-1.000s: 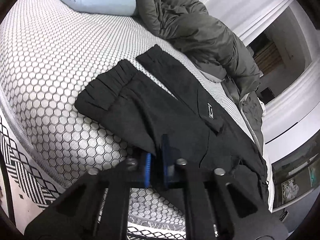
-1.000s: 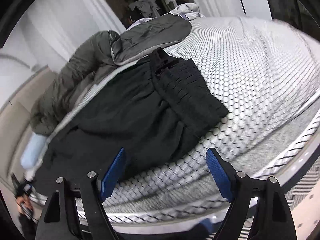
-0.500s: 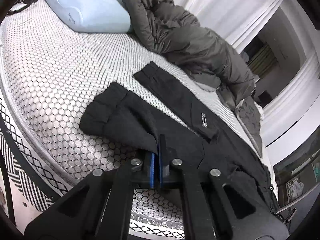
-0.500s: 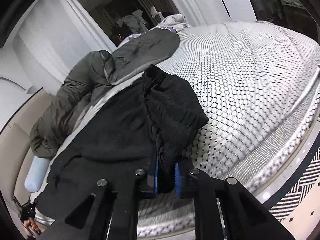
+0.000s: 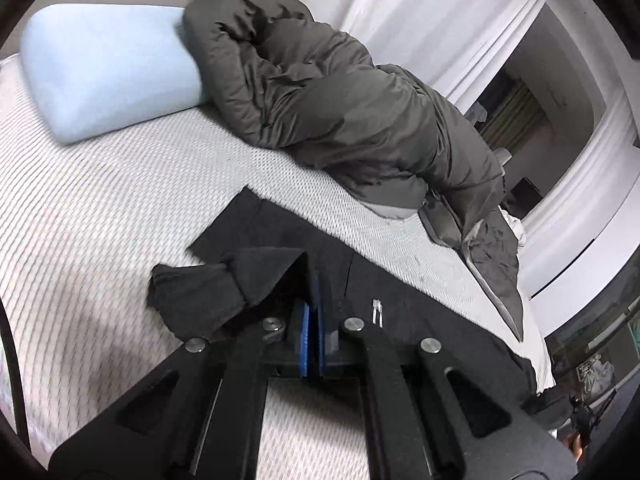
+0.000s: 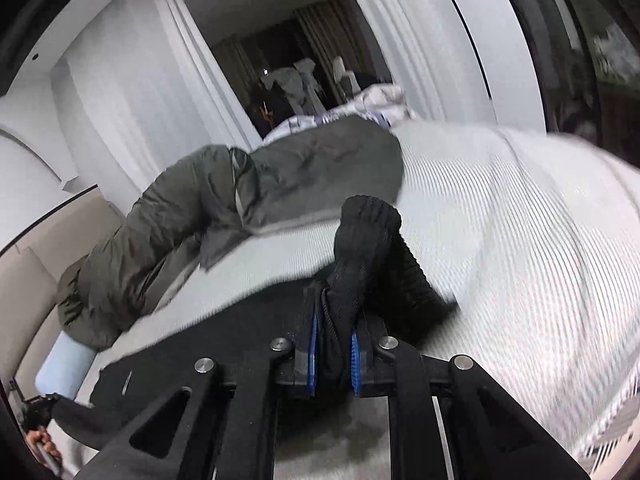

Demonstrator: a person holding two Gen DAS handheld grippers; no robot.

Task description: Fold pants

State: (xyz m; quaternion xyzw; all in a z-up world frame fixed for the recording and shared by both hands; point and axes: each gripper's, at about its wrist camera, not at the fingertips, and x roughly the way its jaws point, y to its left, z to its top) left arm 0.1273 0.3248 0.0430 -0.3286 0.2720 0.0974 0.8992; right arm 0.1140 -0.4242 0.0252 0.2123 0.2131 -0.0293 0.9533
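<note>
Lifting black pants [image 5: 420,320] off the bed [image 5: 100,220], left tongs [image 5: 314,312] pinching the cuff end, right tongs [image 6: 334,344] clamped on the bunched waistband, likely to carry one long edge over for folding.

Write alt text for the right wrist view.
The right claw is shut on a bunched fold of the black pants, lifting it over a white bed. A grey duvet lies heaped behind, with curtains beyond.

Two wrist fisheyes, close above the bed [image 5: 120,208], facing along their jaws, sharing the pants [image 5: 420,320].
</note>
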